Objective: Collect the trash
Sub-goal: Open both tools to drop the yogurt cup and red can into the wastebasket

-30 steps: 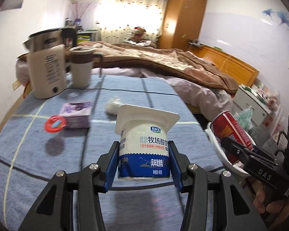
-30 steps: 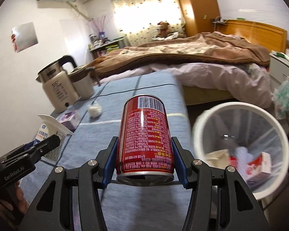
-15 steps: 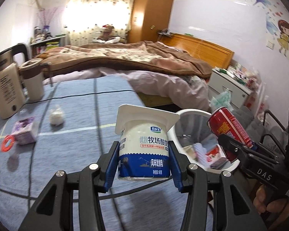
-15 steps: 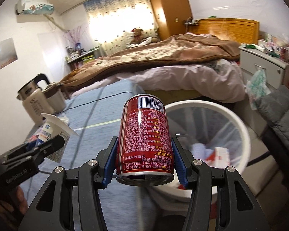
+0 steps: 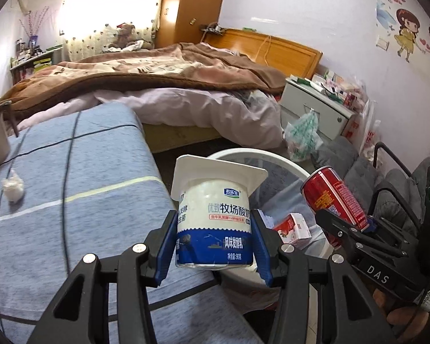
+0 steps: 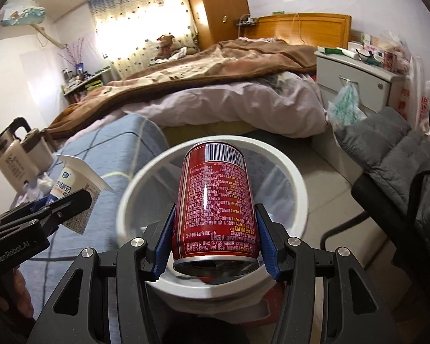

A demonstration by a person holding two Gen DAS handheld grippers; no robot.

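Trash: one yogurt cup [image 5: 213,223], one can [image 6: 216,200], each claw-gripped.

Backlit curtain [image 5: 100,14] glare, dim room, fisheye edges, slight blur

Upright white-and-blue yogurt cup [image 5: 213,223] beside white bin [image 6: 296,177]; red can [image 6: 215,203], barcode end up, above it

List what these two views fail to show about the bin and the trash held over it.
- Bin contents: right view, hidden behind the can.
- Bin's near rim: left view, hidden behind the cup and left tongs.
- Can's base: left view, hidden by right tongs.
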